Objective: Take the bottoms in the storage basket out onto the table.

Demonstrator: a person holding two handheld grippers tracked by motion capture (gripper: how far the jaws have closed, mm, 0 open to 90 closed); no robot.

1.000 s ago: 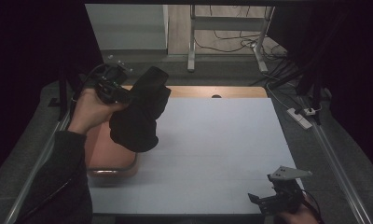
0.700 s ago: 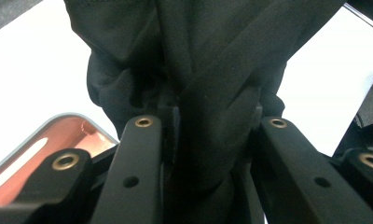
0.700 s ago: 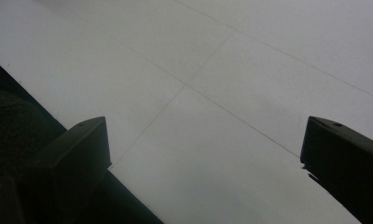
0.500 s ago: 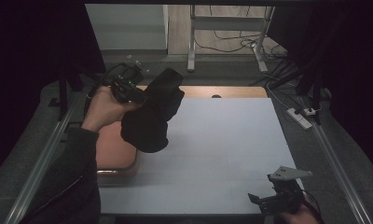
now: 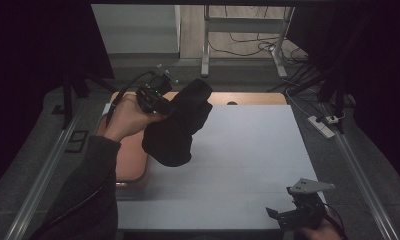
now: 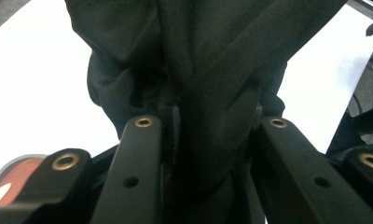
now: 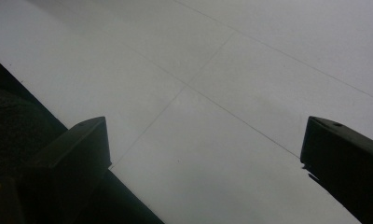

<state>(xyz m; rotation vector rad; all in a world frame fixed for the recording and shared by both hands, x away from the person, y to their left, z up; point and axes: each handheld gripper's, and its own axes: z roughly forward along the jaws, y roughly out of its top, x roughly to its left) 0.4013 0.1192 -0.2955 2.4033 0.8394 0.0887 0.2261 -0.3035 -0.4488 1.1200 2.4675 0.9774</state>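
A black cloth (image 5: 180, 122) hangs bunched in the air over the left part of the white table (image 5: 248, 150). My left gripper (image 5: 160, 100) is shut on the black cloth near its top, held up by a hand and a dark sleeve. In the left gripper view the black cloth (image 6: 208, 60) is pinched between the two black jaws and spills upward and outward. My right gripper (image 5: 283, 216) rests low at the table's front right corner. In the right gripper view my right gripper (image 7: 205, 135) stands open, jaws wide apart over bare white table (image 7: 231, 70).
A reddish-brown tray (image 5: 130, 160) lies at the table's left edge, partly under the cloth and the forearm. Metal rails (image 5: 48, 165) run along both sides of the table. A power strip (image 5: 320, 125) and cables lie on the floor to the far right.
My left gripper has carried the black cloth rightward and slightly farther over the table, off the tray. The right gripper has stayed where it was.
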